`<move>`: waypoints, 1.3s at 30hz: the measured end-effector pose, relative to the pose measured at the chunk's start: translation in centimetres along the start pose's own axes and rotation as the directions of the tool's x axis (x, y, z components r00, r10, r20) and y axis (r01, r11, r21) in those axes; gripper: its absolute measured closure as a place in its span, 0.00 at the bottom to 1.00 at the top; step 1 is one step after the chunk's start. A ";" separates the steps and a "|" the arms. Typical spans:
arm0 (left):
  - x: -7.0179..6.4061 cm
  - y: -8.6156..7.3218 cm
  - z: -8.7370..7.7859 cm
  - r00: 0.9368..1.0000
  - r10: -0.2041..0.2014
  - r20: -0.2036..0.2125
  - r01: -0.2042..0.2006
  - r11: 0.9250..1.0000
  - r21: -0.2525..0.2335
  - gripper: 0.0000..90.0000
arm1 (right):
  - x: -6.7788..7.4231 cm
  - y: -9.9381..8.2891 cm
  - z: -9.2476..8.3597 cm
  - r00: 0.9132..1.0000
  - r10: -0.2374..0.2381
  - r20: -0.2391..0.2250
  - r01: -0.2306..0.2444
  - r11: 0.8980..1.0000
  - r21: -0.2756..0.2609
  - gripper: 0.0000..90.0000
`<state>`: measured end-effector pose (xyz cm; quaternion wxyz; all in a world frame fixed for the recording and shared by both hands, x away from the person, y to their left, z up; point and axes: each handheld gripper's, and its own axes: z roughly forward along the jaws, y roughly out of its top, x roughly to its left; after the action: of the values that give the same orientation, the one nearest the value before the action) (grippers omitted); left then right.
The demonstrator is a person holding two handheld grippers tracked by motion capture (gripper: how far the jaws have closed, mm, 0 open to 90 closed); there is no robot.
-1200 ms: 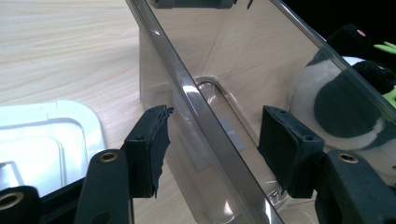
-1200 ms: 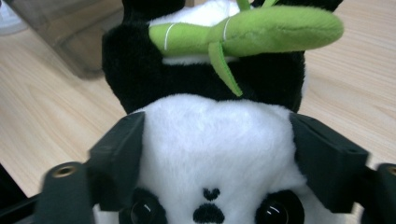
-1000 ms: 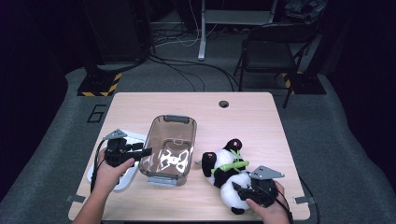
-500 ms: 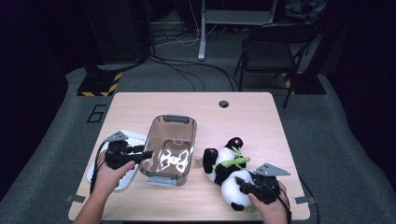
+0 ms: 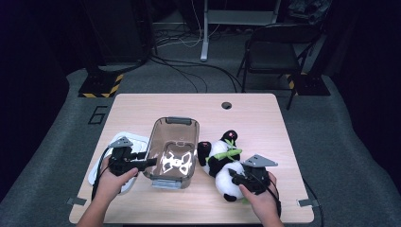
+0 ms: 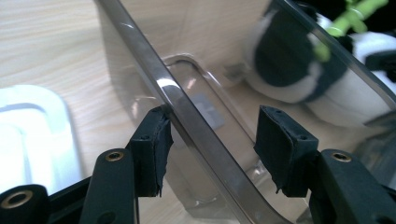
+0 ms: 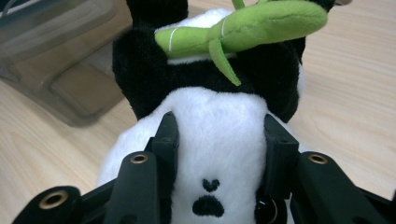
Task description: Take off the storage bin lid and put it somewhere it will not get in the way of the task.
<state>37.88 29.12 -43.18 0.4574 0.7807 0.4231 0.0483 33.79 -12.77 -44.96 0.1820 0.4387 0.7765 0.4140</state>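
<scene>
Since the earlier frames the right gripper [image 5: 236,178] has closed its fingers [image 7: 167,140] on the panda [image 5: 226,165], and the toy has shifted a little toward the desk's near edge. Both pads now press into the white plush of its head, one on each side, with the small black nose and mouth just below and between them. The green bamboo sprig [image 7: 243,25] lies across the black chest beyond the fingers. From head to feet the panda runs away from the right gripper toward the desk's far side, leaning slightly toward the bin, its head nearest the person.

At the left gripper [image 5: 150,162] the fingers [image 6: 150,149] stand partly open and straddle the near wall of the clear brown bin [image 5: 187,124]; one pad touches the rim from outside, the other hangs inside, apart from the wall. Nothing lies in the bin. It stands upright on the desk [image 5: 265,118], its long side running away from the person, just left of the panda. A white lid [image 5: 135,139] lies flat beside the bin, under the left hand.
</scene>
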 end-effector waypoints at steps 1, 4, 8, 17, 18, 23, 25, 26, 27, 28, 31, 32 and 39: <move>-0.1 0.0 0.1 1.000 0.011 -0.008 -0.011 1.000 0.008 0.50 | 0.0 0.2 0.3 1.000 -0.005 0.000 0.005 1.000 -0.001 0.63; -0.4 -0.1 0.4 1.000 0.014 -0.005 -0.014 1.000 0.021 0.49 | -0.2 0.7 0.9 1.000 -0.006 -0.001 0.006 1.000 -0.004 0.63; -0.6 -0.1 0.7 1.000 -0.008 0.011 0.008 1.000 0.022 0.47 | -0.8 0.8 1.2 1.000 0.006 -0.011 -0.006 1.000 -0.004 0.63; -1.3 -0.1 1.0 0.996 0.000 0.086 -0.001 1.000 0.016 0.43 | -1.4 0.9 0.8 1.000 -0.010 0.026 0.010 1.000 -0.012 0.63; -1.4 -0.1 1.0 0.995 0.003 0.097 -0.004 1.000 0.012 0.43 | -1.5 0.8 0.6 0.999 -0.010 0.031 0.010 1.000 -0.015 0.63; -1.8 0.0 1.2 0.993 0.018 0.117 -0.020 1.000 0.017 0.42 | -1.9 0.6 0.2 0.998 -0.010 0.055 0.011 1.000 -0.020 0.63; -1.9 0.1 1.2 0.993 0.015 0.117 -0.017 1.000 0.020 0.42 | -2.2 0.5 0.0 0.998 0.001 0.060 0.001 1.000 -0.021 0.62; -1.8 0.3 1.1 0.993 0.020 0.114 -0.024 0.999 0.031 0.43 | -2.5 0.4 -0.2 0.997 0.010 0.071 -0.009 1.000 -0.023 0.62; -1.8 0.4 0.9 0.994 0.023 0.109 -0.027 0.999 0.035 0.43 | -2.6 0.3 -0.4 0.997 0.012 0.074 -0.010 1.000 -0.025 0.62; -1.8 0.4 0.9 0.994 0.023 0.109 -0.027 0.999 0.035 0.43 | -2.7 0.2 -0.5 0.997 0.014 0.076 -0.012 1.000 -0.025 0.62; -1.6 0.3 0.8 0.993 0.016 0.114 -0.018 1.000 0.022 0.43 | -2.9 0.1 -0.7 0.997 0.020 0.075 -0.019 1.000 -0.024 0.62; -1.6 0.3 0.8 0.993 0.016 0.114 -0.019 1.000 0.019 0.43 | -3.1 -0.1 -0.7 0.997 0.029 0.070 -0.027 0.999 -0.024 0.61; -1.5 0.3 0.3 0.995 0.022 0.096 -0.023 1.000 0.013 0.41 | -3.1 -0.2 -0.7 0.997 0.027 0.070 -0.025 0.999 -0.023 0.61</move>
<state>37.30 27.81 -42.64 0.4712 0.7900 0.3920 0.0129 34.96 -15.75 -44.96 0.2087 0.4609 0.7592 0.4094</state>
